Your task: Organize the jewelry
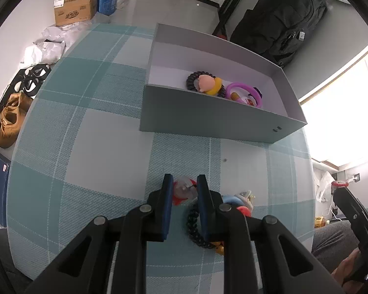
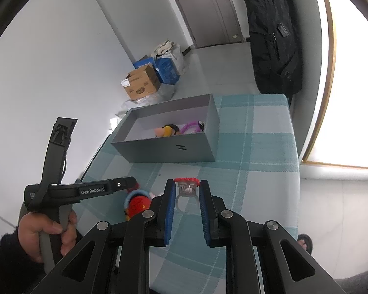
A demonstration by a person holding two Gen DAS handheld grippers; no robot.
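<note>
My right gripper (image 2: 186,191) pinches a light, rigid plastic ring (image 2: 186,188) by its red-rimmed head, above the tablecloth (image 2: 257,171) short of the box (image 2: 164,150); I judge it slippery.

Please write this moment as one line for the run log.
right hand-held gripper: shut on red-topped ring, lifted | left hand-held gripper: open around red-and-clear ring on checked cloth | grey box: holds two bracelets

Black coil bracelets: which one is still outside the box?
The black coil bracelet beside the left gripper, lying on the tablecloth; the other already sits inside the grey box.
</note>
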